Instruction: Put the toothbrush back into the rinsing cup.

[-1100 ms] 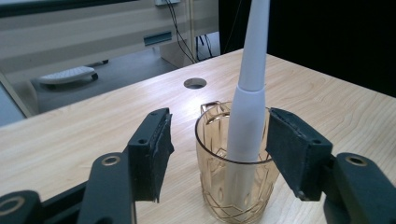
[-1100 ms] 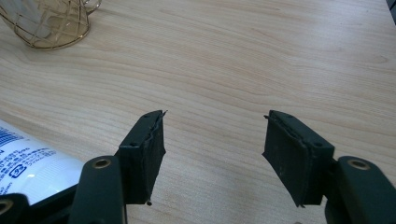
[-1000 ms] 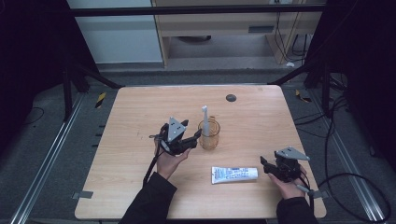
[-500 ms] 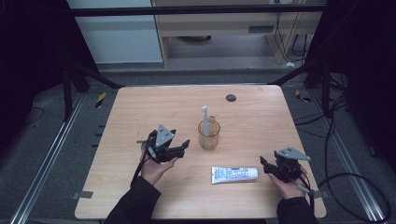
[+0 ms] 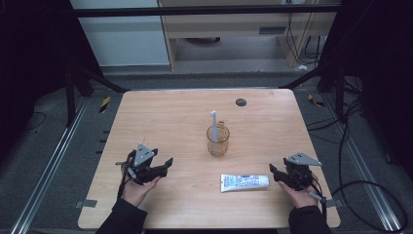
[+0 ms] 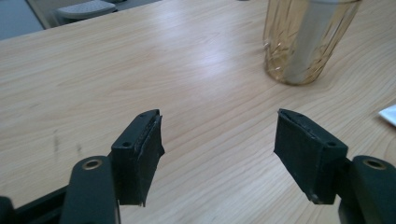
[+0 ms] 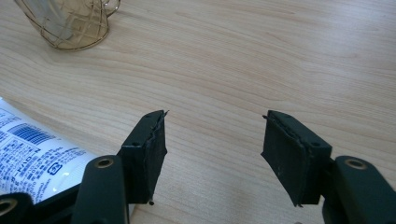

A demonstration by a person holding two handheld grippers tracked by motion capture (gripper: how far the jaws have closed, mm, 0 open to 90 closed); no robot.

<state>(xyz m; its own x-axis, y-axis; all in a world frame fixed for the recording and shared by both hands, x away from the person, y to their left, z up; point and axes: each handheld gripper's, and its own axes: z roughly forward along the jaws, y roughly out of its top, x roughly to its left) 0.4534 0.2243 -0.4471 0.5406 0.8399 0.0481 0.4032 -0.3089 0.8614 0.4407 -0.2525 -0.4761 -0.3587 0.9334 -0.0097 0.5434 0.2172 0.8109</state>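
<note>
- Looking down from the high view, a wooden desk (image 5: 160,117) carries an amber glass cup (image 5: 217,141) near its middle, with a white toothbrush (image 5: 214,122) standing upright in it, its long axis close to vertical and its top end above the rim. A white toothpaste tube (image 5: 244,182) lies flat nearer the person, its long axis running left to right across the desk. A small dark round spot (image 5: 240,102) sits on the desk far beyond the cup. The left gripper (image 5: 164,165) rests in a hand at the near left, well apart from the cup, jaws spread and pointing right toward the open desk between cup and tube. The right gripper (image 5: 272,174) is held at the near right, just beside the tube's right end, pointing left at it; nothing lies between the two.
- In the left gripper view, the left gripper (image 6: 218,140) has its two black jaws wide apart with bare wood between them. The cup (image 6: 306,39) stands ahead and to the right, the toothbrush handle (image 6: 303,42) pale inside it. A white corner of the tube (image 6: 389,114) shows at the right edge.
- In the right gripper view, the right gripper (image 7: 214,140) is likewise spread, holding nothing. The tube (image 7: 32,140) lies at the lower left, partly behind the left jaw, its printed face up. The cup (image 7: 70,21) sits at the upper left, well apart.
</note>
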